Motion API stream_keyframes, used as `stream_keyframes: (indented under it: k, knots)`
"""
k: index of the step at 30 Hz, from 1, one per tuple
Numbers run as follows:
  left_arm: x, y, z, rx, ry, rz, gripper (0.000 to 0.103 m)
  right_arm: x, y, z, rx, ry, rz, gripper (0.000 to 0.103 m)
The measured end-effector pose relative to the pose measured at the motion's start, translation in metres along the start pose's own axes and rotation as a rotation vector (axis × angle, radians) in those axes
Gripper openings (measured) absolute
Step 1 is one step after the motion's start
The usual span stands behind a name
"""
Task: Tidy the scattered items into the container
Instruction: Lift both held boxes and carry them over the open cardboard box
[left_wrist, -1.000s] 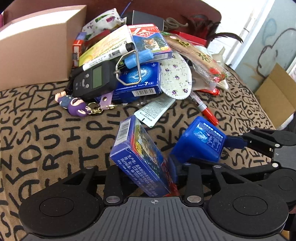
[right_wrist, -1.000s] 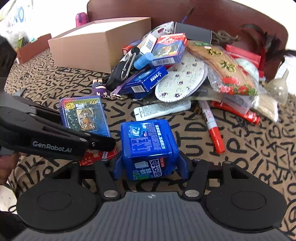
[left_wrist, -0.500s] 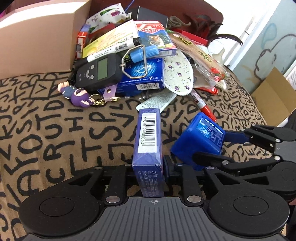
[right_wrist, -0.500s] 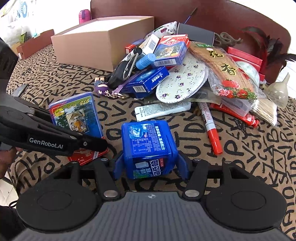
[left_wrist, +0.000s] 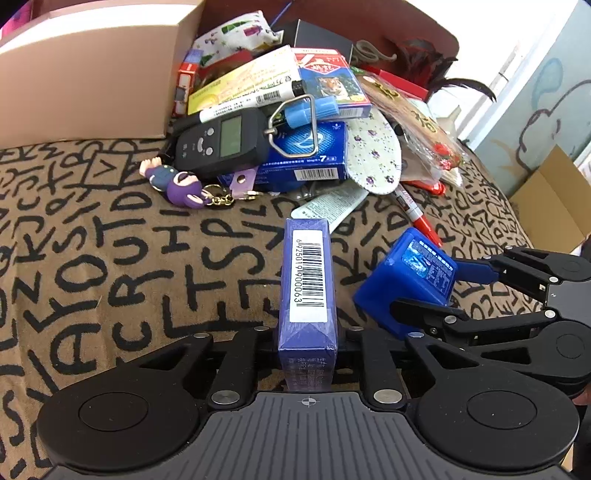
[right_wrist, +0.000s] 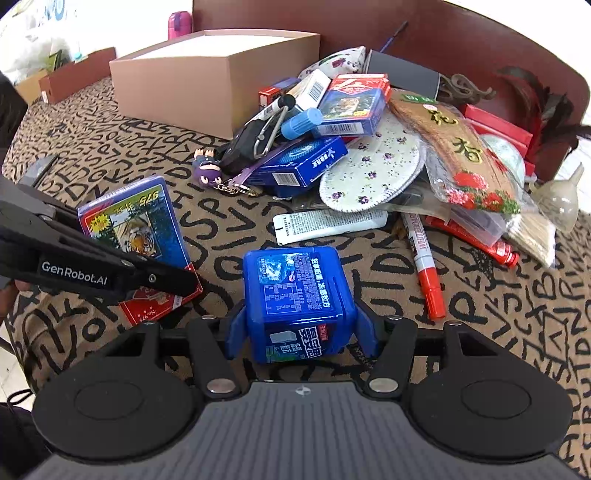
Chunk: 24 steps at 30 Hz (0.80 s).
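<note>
Two handheld grippers work side by side over a table (right_wrist: 480, 317) covered in a tan cloth printed with black letters. On the near left, the left gripper (left_wrist: 307, 338) has its jaws closed almost fully on a slim blue card box with a tiger picture (left_wrist: 307, 291), pinched across its thin sides so the barcoded edge faces up; held this way it looks ready to be carried edge-on. Just to its right, the right gripper (right_wrist: 301, 326) has its blue-tipped jaws about half open, clamped on either side of a chunky blue plastic cube-shaped case with a printed label (right_wrist: 297, 299), whose width is likely why they stand so wide. Both items sit low, just above or on the cloth; which one cannot be told.

At the far left stands the container, an open beige cardboard box (right_wrist: 207, 77), well apart from both grippers. To its right lies the remaining heap: a black handheld digital scale (left_wrist: 221, 142), a purple figurine keychain (left_wrist: 177, 184), a flat blue medicine box (left_wrist: 310, 155), a white floral oval pad (right_wrist: 373, 173) and a red-capped white marker (right_wrist: 424, 273). Most of the tidying appears still ahead.
</note>
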<state>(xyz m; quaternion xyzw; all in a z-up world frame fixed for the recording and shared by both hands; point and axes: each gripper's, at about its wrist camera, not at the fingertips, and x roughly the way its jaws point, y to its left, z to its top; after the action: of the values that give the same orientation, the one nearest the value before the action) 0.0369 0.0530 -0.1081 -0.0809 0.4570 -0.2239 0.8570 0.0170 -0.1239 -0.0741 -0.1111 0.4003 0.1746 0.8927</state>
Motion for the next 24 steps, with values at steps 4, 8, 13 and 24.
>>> stream_keyframes:
  k: [4, 8, 13, 24]
  knots:
    - [-0.022, 0.002, 0.006, 0.012, -0.064, -0.002, 0.014, -0.007, 0.002, 0.010, -0.015, -0.007, 0.036, 0.063]
    - [-0.052, 0.008, 0.021, 0.019, -0.153, 0.016, 0.014, -0.024, 0.009, 0.033, -0.078, -0.075, 0.086, 0.063]
    - [-0.085, 0.020, 0.046, 0.022, -0.257, 0.072, 0.014, -0.039, 0.022, 0.078, -0.165, -0.171, 0.115, 0.063]
    - [-0.136, 0.092, 0.163, -0.122, -0.401, 0.121, 0.014, -0.009, 0.068, 0.242, -0.235, -0.218, 0.166, 0.063]
